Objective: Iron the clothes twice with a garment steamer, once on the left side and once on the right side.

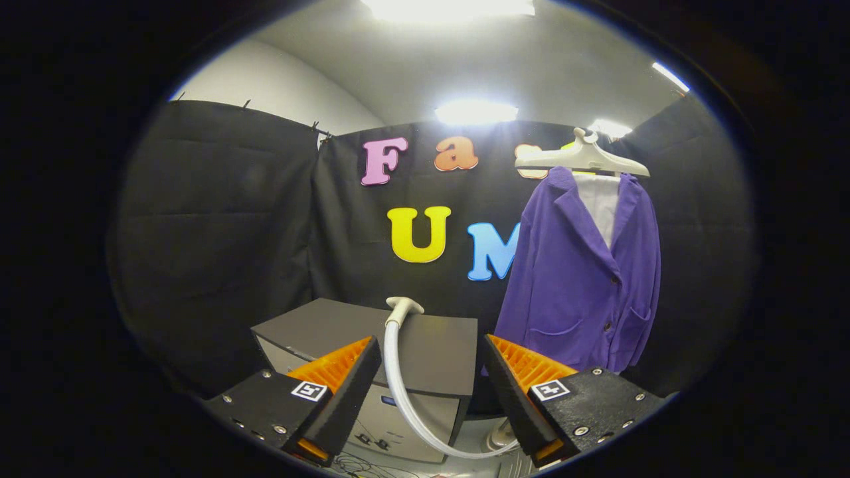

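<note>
A purple jacket (pixel 584 279) over a white shirt hangs on a pale hanger (pixel 581 158) against the black cloth wall, beyond and to the right of my fingers. The white steamer head (pixel 403 308) rests on top of a grey box (pixel 392 345) just ahead of my fingers, and its pale hose (pixel 405 398) curves down between them toward a base near the right finger. My gripper (pixel 430 362) is open, with only the hose passing through the gap and neither finger touching it.
The grey box stands on a lighter cabinet (pixel 388 418) with loose cables at its foot. Black cloth walls close off the left, back and right. Bright ceiling lights shine overhead.
</note>
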### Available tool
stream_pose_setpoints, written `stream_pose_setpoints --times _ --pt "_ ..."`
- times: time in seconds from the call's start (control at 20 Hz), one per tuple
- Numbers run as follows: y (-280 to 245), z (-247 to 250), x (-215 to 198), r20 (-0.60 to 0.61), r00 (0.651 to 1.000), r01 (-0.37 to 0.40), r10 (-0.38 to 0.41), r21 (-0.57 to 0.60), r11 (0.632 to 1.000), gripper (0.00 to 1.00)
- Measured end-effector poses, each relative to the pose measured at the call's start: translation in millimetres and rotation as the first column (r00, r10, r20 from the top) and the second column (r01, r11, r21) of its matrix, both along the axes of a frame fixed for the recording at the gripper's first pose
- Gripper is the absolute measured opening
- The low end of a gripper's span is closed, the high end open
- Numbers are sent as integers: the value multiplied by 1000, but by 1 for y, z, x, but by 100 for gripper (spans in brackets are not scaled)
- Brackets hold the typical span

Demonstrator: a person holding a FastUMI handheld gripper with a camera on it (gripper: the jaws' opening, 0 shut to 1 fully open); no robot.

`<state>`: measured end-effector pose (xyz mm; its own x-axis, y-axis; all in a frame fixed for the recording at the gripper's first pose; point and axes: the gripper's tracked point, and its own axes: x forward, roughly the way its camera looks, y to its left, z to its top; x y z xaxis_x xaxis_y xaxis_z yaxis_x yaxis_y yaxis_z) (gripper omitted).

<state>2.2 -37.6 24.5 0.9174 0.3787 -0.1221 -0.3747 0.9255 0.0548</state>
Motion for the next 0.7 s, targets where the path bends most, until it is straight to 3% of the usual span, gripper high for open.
stream_pose_setpoints --times 0.5,0.7 --pt "48 -6 87 -138 988 84 -74 65 994 95" --pt "61 -18 108 -156 984 90 -84 32 995 94"
